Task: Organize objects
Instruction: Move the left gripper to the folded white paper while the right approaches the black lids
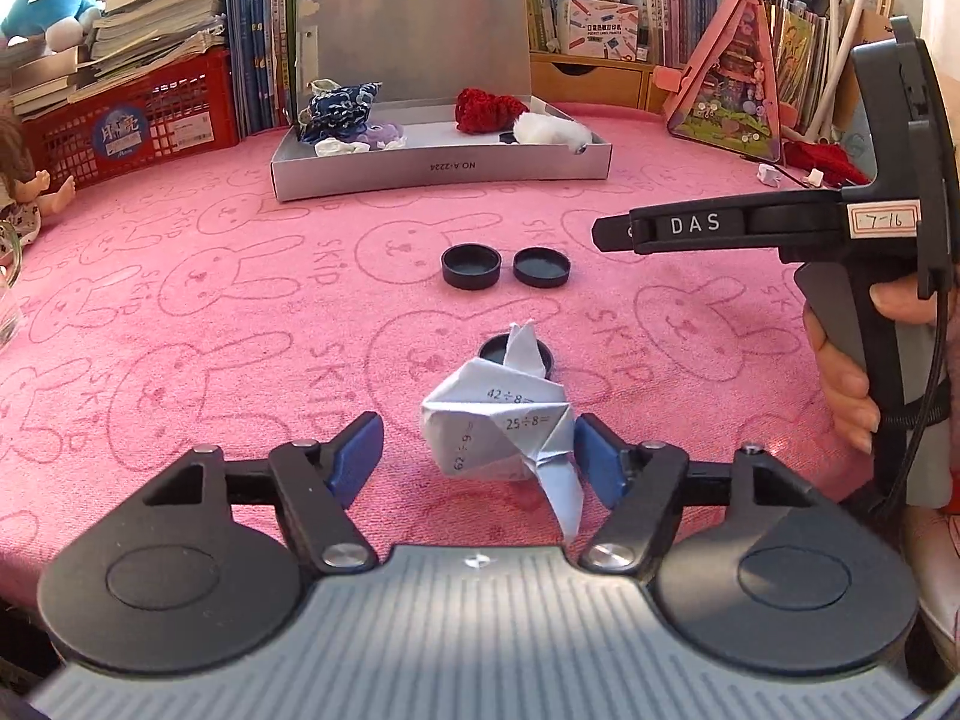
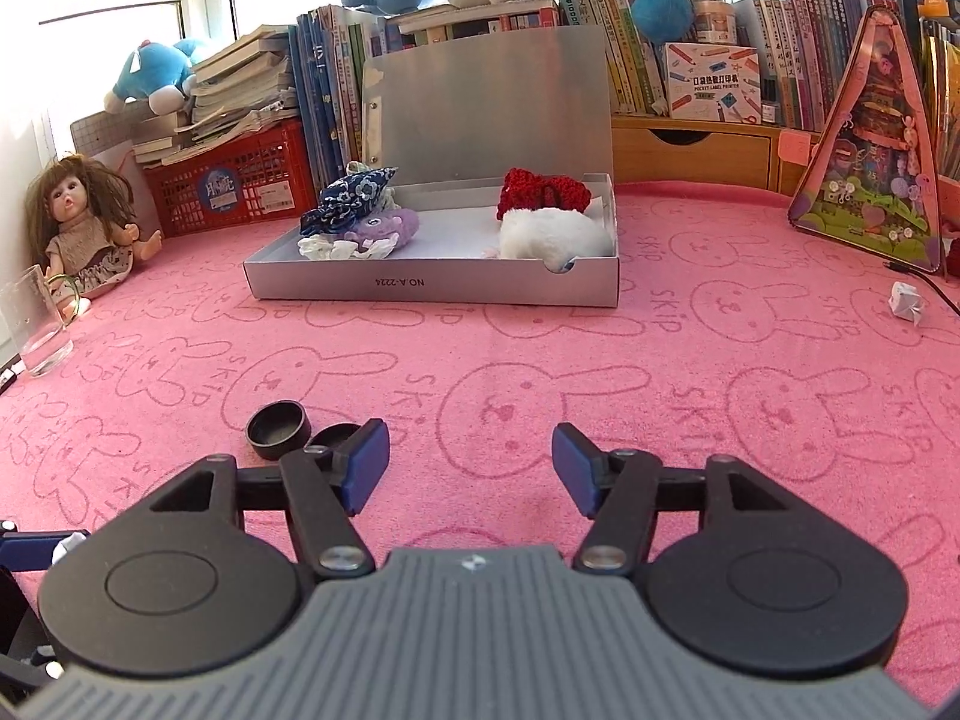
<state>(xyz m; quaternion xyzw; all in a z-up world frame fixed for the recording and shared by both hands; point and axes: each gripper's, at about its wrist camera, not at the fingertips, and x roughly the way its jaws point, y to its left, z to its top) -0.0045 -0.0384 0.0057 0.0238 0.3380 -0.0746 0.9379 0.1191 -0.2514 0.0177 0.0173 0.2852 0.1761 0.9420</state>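
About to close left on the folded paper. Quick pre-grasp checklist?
1. Left gripper open: ok.
2. Folded paper between its fingers: ok, nearer the right one.
3. Paper clear of the black cap behind it: cannot tell, they overlap.
4. Right gripper open, holding nothing: ok.
5. Grey box lid up, floor space free in the middle: ok.
6. Path to the box: not ok, two black caps lie between.

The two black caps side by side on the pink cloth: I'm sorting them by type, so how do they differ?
In the left wrist view, the left cap has a taller wall and looks deeper; the right cap is low and shallow. The left cap's rim looks thicker, the right cap's thinner. Both are round, black, lying open side up on the pink cloth, nearly touching.
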